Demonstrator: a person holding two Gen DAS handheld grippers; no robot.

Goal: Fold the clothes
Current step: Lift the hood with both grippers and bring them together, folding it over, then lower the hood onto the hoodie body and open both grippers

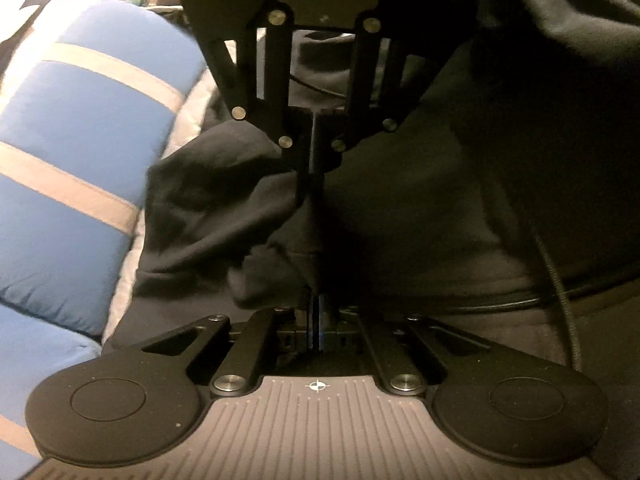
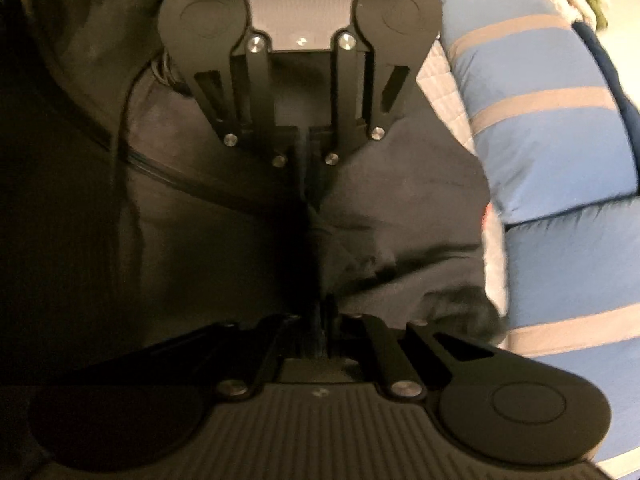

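Note:
A black garment [image 1: 224, 208] hangs bunched between the two grippers, which face each other at close range. In the left wrist view my left gripper [image 1: 316, 306] is shut on a fold of this cloth at the bottom centre. Straight ahead of it my right gripper [image 1: 309, 194] points back with its fingers pressed together on the same cloth. The right wrist view mirrors this: my right gripper [image 2: 320, 312] is shut on the black garment [image 2: 400, 208], with the left gripper [image 2: 314, 194] opposite. Dark folds hide the fingertips.
A blue quilt with grey stripes [image 1: 80, 120] lies under and beside the garment, and shows on the right in the right wrist view [image 2: 552, 152]. A black cable [image 1: 560, 280] crosses the dark cloth [image 2: 168, 170]. More dark fabric [image 1: 560, 20] fills the upper right.

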